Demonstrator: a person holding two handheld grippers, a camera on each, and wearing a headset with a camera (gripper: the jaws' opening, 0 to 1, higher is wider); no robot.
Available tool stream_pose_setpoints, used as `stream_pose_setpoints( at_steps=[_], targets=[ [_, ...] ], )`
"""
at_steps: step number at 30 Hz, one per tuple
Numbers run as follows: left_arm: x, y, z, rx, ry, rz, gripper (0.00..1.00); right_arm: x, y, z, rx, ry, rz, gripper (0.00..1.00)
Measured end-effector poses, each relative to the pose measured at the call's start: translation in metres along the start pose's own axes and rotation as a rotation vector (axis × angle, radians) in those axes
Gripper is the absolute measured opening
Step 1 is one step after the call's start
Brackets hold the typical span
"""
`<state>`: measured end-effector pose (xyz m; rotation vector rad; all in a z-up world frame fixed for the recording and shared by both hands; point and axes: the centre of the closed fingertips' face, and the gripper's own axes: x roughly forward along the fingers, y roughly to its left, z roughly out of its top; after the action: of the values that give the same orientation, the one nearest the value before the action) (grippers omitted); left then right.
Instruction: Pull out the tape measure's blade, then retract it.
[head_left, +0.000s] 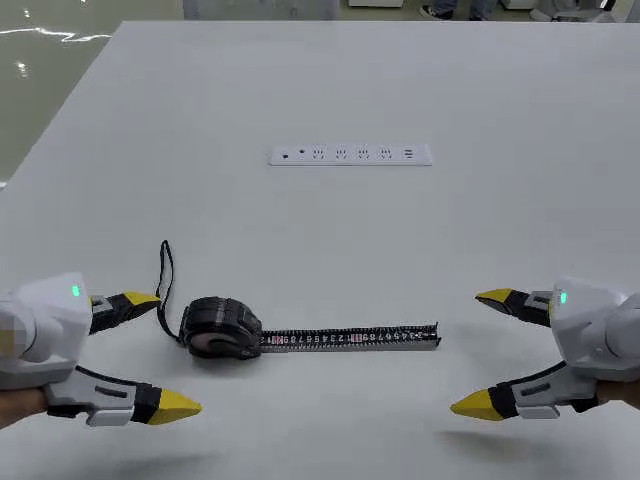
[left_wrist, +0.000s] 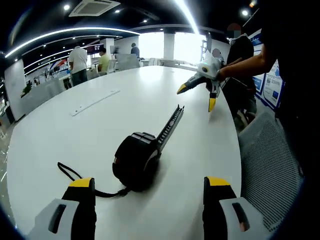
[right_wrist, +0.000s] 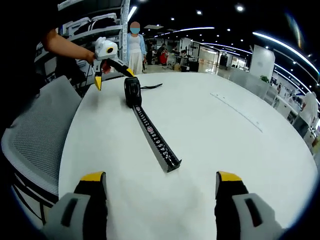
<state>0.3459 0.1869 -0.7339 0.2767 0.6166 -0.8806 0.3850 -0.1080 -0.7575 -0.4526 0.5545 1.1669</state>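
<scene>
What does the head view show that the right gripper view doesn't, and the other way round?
Head view: the right gripper seen whole from above, white body and green light, jaws open. Right gripper view: a grey mesh chair and a person standing beyond the table. Shared: the white table, the left gripper, open, the tape measure with its blade pulled out, and the power strip.

Black tape measure standing upright on its base, near the table's near edge and left of its middle, dark blade with pale numbers pulled out flat along the tabletop to the right, end hook free, thin black wrist strap looped away from the case toward the far edge
</scene>
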Motion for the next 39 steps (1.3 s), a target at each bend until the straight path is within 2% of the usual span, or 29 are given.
stream_pose_setpoints(
  at_steps=[4,6,11,13,17,19,26,31,36,39],
  targets=[
    [-0.003,0.000,0.001,-0.031,-0.036,0.047,0.86,-0.001,0.005,0.000,0.028,-0.026,-0.018,0.94],
    [-0.003,-0.002,0.004,-0.055,-0.070,0.071,0.86,-0.002,0.008,0.000,0.048,-0.035,-0.036,0.95],
    [-0.005,-0.003,0.008,-0.076,-0.117,0.142,0.88,-0.003,0.017,0.001,0.083,-0.050,-0.059,0.96],
    [-0.006,-0.006,0.010,-0.089,-0.144,0.163,0.89,-0.004,0.020,0.002,0.099,-0.067,-0.075,0.96],
    [-0.008,-0.011,0.010,-0.096,-0.159,0.203,0.91,-0.003,0.024,0.002,0.115,-0.077,-0.096,0.97],
    [-0.009,-0.013,0.012,-0.119,-0.189,0.233,0.92,-0.003,0.026,0.005,0.141,-0.093,-0.111,0.98],
    [-0.006,-0.028,0.005,-0.167,-0.203,0.283,0.96,0.000,0.033,0.008,0.178,-0.117,-0.153,1.00],
    [-0.005,-0.034,-0.003,-0.197,-0.197,0.307,0.99,0.001,0.041,0.008,0.196,-0.118,-0.164,1.00],
    [-0.007,-0.035,-0.005,-0.224,-0.201,0.342,1.00,0.000,0.045,0.012,0.234,-0.138,-0.206,1.00],
    [-0.012,-0.032,-0.004,-0.237,-0.218,0.397,1.00,0.001,0.051,0.015,0.251,-0.148,-0.214,1.00]
  ],
)
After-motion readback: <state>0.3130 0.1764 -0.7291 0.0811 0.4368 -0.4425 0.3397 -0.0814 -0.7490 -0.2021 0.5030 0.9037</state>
